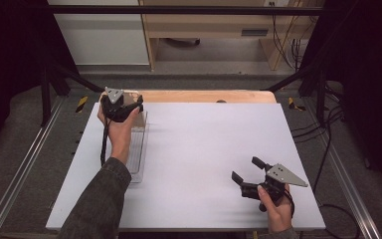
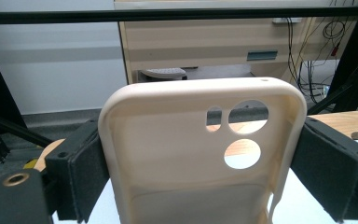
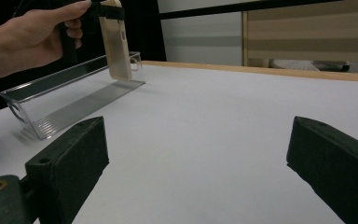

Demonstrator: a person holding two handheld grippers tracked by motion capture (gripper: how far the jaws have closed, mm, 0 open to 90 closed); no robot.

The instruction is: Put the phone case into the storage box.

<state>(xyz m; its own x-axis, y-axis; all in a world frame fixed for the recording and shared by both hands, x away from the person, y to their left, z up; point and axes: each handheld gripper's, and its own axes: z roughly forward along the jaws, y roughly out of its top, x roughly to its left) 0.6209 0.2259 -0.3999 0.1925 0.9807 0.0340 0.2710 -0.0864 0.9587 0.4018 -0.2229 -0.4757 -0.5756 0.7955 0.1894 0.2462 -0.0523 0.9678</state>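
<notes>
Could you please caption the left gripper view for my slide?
Left gripper clamps a cream phone case by its sides.

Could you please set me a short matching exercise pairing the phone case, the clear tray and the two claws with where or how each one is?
Things:
1. phone case
2. clear tray
3. left claw
4. right claw

States:
A. open, above bare table near the person's edge
B. lying along the table's left side
C. cream, held upright over the tray's far end
D. shut on the case's two sides

Pairs: 1-C, 2-B, 3-D, 4-A
</notes>
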